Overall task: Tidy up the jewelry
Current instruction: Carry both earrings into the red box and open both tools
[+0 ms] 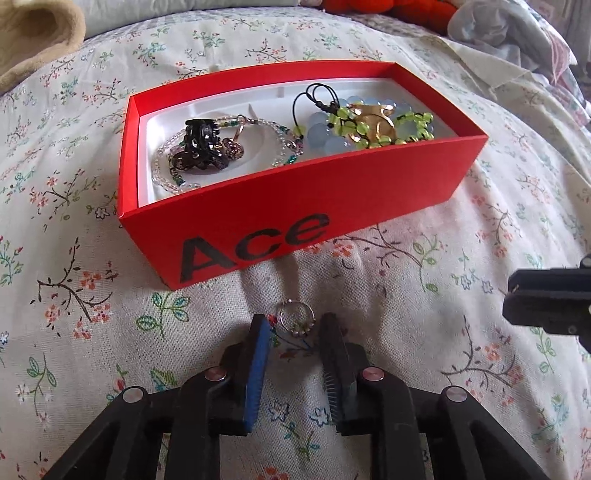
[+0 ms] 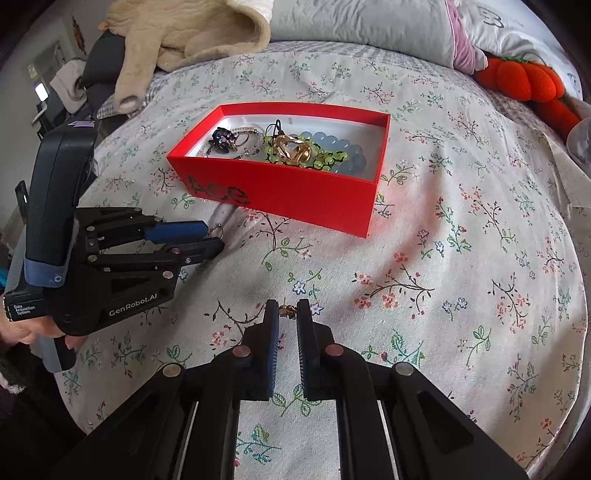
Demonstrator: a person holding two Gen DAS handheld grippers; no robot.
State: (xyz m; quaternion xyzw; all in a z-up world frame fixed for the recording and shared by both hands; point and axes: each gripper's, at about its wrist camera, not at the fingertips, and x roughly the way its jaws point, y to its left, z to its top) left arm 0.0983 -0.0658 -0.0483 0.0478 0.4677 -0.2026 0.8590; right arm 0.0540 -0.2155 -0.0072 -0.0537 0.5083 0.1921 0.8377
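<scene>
A red "Ace" box lies on the floral bedspread, also in the right wrist view. It holds a black hair claw, a clear bead necklace, green and blue bead bracelets and a gold piece. My left gripper is open, its fingertips on either side of a small beaded hoop earring lying on the bedspread. It also shows in the right wrist view. My right gripper is nearly shut on a small gold earring, just above the bedspread.
A beige plush blanket and grey pillows lie at the bed's far end. An orange plush toy sits at the far right. The right gripper's tip shows at the right edge of the left wrist view.
</scene>
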